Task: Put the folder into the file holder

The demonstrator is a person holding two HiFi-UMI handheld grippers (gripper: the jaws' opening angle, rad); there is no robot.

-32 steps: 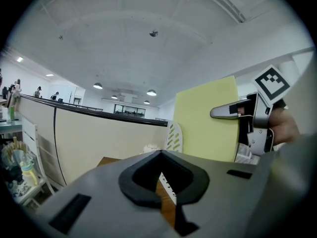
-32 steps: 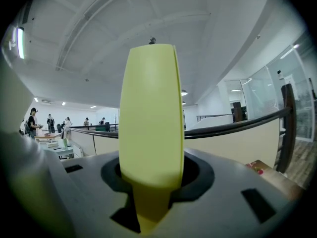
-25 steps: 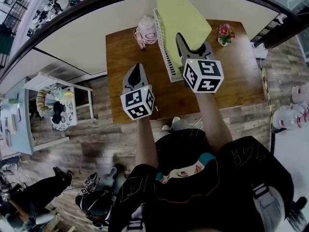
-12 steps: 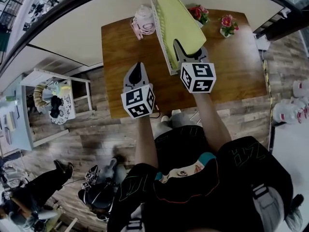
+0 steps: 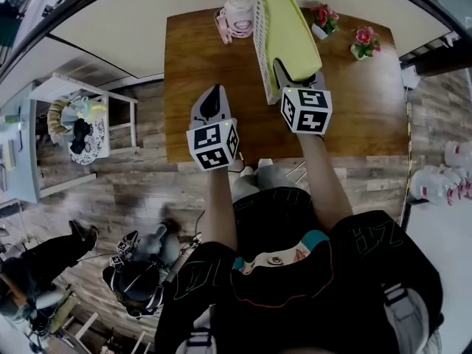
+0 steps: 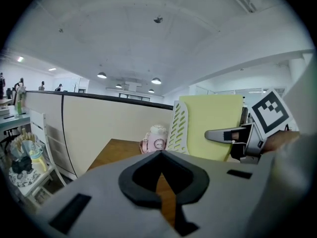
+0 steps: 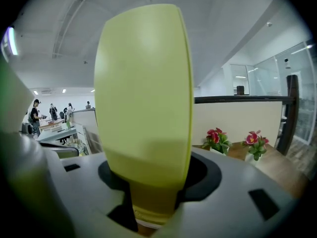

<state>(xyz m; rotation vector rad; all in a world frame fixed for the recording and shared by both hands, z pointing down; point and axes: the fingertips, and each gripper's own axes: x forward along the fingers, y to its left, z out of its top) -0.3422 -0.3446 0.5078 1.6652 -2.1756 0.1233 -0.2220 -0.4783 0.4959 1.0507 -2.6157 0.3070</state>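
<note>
A pale yellow-green folder stands on edge in the white slotted file holder at the back of the wooden table. My right gripper is at the folder's near end. Its jaws have just been opening, and the folder still stands between them, filling the right gripper view. My left gripper hovers over the table to the left of the holder, shut and empty. In the left gripper view the folder, the holder and the right gripper show ahead on the right.
A small pink object sits at the table's back, left of the holder. Two little pots of red flowers stand at the back right. A beige partition runs behind the table. A white rack stands on the floor at left.
The right gripper has come down with the folder, which now sits lower in the file holder. The left gripper has sunk a little toward the table.
</note>
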